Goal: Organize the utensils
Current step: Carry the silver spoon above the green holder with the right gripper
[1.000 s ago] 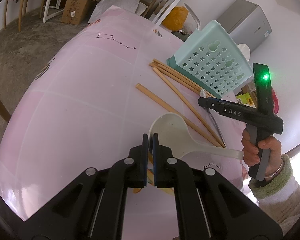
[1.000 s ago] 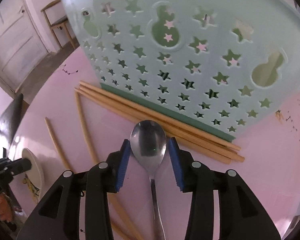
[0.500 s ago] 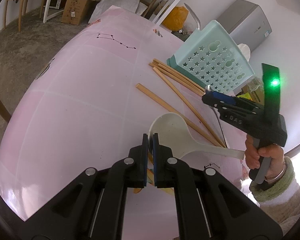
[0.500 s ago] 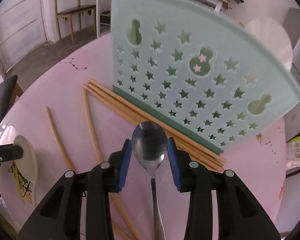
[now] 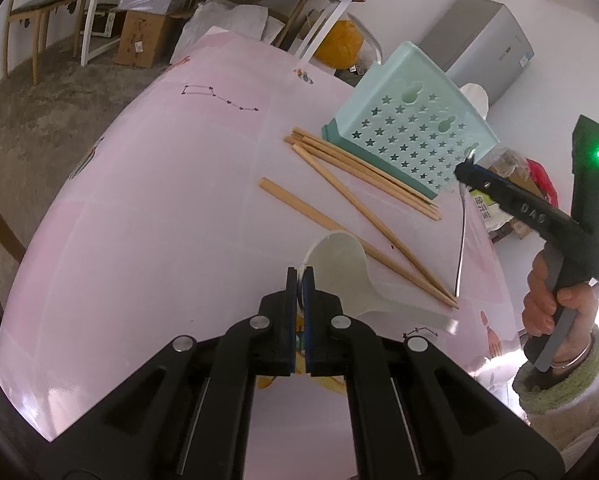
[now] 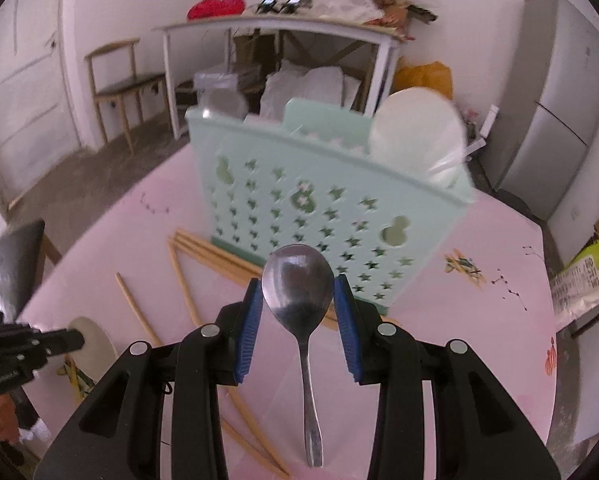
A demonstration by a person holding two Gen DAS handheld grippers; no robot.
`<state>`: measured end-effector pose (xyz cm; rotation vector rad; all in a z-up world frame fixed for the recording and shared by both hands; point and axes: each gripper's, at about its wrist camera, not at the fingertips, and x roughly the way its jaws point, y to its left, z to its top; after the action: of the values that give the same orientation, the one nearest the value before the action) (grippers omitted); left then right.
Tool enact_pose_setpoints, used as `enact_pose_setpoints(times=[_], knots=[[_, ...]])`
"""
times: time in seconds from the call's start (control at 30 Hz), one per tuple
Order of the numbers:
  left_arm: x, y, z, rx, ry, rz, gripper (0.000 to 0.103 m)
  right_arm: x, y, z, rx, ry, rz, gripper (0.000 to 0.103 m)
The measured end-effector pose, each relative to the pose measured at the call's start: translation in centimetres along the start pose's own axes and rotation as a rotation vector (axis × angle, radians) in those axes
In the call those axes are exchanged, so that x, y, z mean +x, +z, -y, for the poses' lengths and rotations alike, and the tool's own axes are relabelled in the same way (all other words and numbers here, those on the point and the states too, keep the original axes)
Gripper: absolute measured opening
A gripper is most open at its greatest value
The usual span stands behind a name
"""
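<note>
Steel spoon [image 6: 298,280] gripped bowl-first in right gripper [image 6: 298,312] jaws for holder [image 6: 323,216] drop; left gripper [image 5: 298,280] jaws clamp white paddle [image 5: 339,264].

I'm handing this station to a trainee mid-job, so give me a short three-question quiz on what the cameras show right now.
1. True or false: the right claw grips the shiny metal spoon by its bowl.
2. What does the left claw pinch: (a) a chopstick, (b) the white plastic rice paddle, (c) nothing?
3. Where do the tan wooden chopsticks lie relative to the mint-green star-perforated utensil basket?

Key: 1 true. 2 b. 3 On the pink tablecloth, along and in front of its base.
</note>
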<state>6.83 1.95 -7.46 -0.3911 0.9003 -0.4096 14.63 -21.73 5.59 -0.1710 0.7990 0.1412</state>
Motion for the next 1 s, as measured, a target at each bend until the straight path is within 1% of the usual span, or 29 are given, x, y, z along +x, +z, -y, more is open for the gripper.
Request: enact_pose_setpoints(times=[0.17, 0.43, 0.57, 0.9, 1.0], knots=[[-0.3, 0.1, 0.5, 0.013, 0.003, 0.015, 0.001, -0.9, 0.6, 1.5, 0.061, -0.001, 0.063, 0.036], [-2.5, 0.6, 1.8, 0.061, -0.009, 0.091, 0.001, -3.4, 0.9, 2.7, 0.134, 0.003, 0.156, 0.036], [-2.7, 0.7, 2.4, 0.081, -0.013, 0.103, 0.001, -4.0, 0.9, 3.0, 0.151, 0.002, 0.185, 0.036], [-3.7, 1.0, 3.0, 0.092, -0.028, 0.131, 0.001, -5.4, 1.2, 3.4, 0.167, 0.003, 0.234, 0.036], [-5.0, 1.7, 3.2, 0.094, -0.042, 0.167, 0.001, -6.0, 1.3, 3.7, 0.173, 0.003, 0.252, 0.036]])
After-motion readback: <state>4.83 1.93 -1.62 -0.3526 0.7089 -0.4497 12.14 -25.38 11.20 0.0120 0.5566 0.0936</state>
